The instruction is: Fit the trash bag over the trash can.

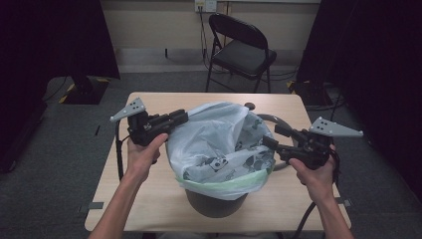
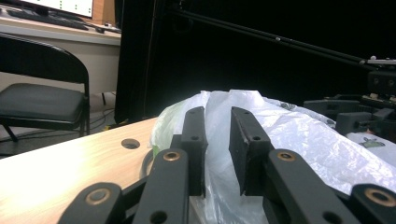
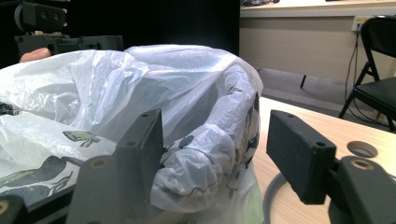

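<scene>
Thin, crinkled, glossy plastic bag (image 1: 219, 144) lines the bin on a smooth matt wooden table (image 1: 149, 199).

White panda-print plastic bag (image 1: 219, 139) puffed up, lining dark bin (image 1: 216, 203) at table centre

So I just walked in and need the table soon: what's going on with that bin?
A person holding a gripper in each hand is working on the white plastic bag that lines the dark bin on the wooden table. The left gripper has a fold of the bag's edge between its jaws, seemingly pinched. The right gripper is open, with a bunched part of the bag's rim between its jaws but not gripped. The bag is puffed up above the bin.
</scene>
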### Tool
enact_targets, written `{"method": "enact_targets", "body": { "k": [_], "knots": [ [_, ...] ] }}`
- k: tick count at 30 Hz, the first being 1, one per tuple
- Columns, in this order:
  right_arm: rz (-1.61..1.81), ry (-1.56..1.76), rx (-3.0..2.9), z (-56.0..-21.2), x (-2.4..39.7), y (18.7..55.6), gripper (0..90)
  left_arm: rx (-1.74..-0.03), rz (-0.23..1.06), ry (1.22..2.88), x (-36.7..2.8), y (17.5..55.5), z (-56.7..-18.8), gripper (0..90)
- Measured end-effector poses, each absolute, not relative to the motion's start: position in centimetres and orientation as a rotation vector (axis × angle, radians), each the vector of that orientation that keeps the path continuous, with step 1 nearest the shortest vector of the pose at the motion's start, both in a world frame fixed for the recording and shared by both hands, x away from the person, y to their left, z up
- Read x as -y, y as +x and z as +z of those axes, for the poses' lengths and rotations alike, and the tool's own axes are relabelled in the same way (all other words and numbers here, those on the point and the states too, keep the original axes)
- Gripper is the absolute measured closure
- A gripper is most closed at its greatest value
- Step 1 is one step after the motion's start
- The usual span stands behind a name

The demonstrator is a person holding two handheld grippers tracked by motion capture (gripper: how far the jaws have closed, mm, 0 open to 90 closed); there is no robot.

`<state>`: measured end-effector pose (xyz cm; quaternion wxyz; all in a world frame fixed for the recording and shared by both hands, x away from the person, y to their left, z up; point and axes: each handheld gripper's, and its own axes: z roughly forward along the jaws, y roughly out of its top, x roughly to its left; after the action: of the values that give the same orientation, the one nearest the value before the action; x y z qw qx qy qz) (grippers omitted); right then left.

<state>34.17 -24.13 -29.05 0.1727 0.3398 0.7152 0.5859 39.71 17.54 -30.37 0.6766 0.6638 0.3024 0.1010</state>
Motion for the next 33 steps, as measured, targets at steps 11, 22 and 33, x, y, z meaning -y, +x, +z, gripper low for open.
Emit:
{"method": "enact_targets", "body": {
  "k": [11,22,33],
  "knots": [
    [1.556,0.952,-2.036,-27.8,24.9,33.7,33.9,-0.652,0.281,1.574,-16.7,38.5,-29.3,49.3],
    [1.626,0.755,-2.158,-23.1,19.2,36.7,51.7,-0.693,0.314,1.570,-16.9,38.1,-30.7,50.2],
    [1.419,0.762,-2.458,-22.6,11.3,41.9,51.6,-0.722,0.284,1.577,-16.6,38.7,-30.9,53.2]
  ]
}}
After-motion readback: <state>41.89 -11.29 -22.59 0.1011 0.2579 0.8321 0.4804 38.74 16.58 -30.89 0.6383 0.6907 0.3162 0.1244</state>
